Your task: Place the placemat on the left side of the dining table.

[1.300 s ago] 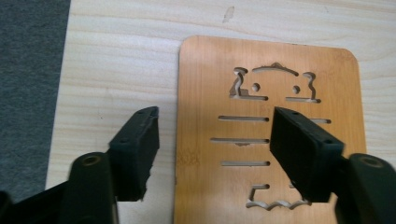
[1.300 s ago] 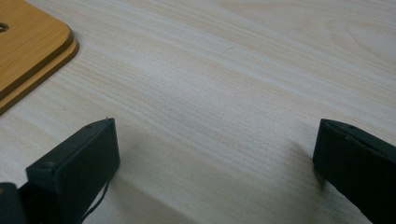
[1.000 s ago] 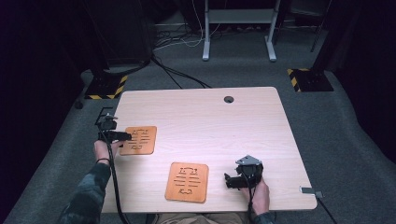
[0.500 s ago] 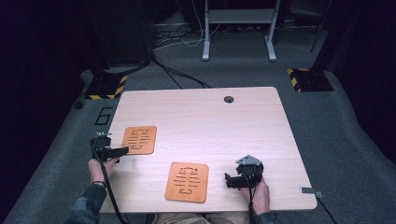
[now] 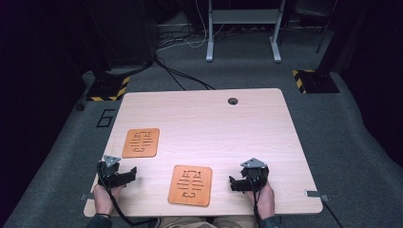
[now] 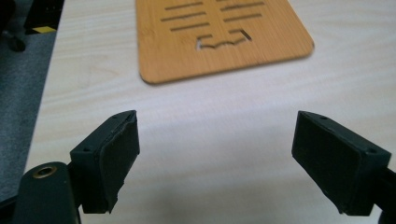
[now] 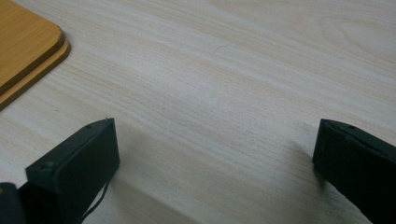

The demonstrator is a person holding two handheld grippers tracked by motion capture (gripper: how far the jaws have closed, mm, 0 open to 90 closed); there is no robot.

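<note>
Two wooden trivets left untouched on the counter (image 5: 247,123)

Nothing is gripped yet: the left gripper (image 5: 124,176), jaws spread, is held just short of the far trivet (image 5: 140,142); the near trivet (image 5: 191,185) lies between it and the right gripper (image 5: 237,183), likewise spread and empty.

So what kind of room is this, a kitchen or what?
Not a kitchen; most likely a lab or workshop. A light wooden table stands on grey carpet, with loose cables on the floor, yellow-and-black striped bases and a metal stand behind it.
</note>
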